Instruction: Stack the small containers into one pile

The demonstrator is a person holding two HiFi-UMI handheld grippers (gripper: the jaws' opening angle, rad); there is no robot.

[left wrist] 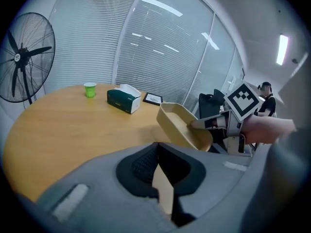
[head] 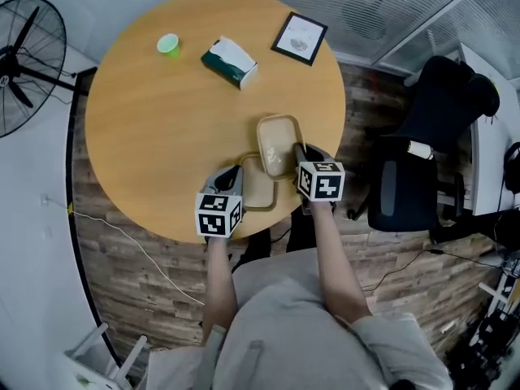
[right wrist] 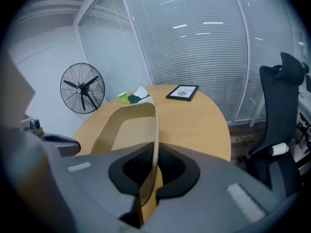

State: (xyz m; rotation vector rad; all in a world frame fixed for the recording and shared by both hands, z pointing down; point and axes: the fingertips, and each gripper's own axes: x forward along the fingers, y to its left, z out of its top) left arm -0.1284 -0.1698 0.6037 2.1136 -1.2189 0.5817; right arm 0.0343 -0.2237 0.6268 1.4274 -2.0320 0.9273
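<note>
Two small beige containers sit at the near edge of the round wooden table. My left gripper is shut on the rim of the nearer container; in the left gripper view its thin beige wall is pinched between the jaws. My right gripper is shut on the wall of the second container, which is lifted and tilted just beyond the first. That container shows mid-air in the left gripper view, and its side wall runs between the right jaws.
At the far side of the table are a green cup, a dark green tissue box and a framed picture. A standing fan is at the left and a black office chair at the right.
</note>
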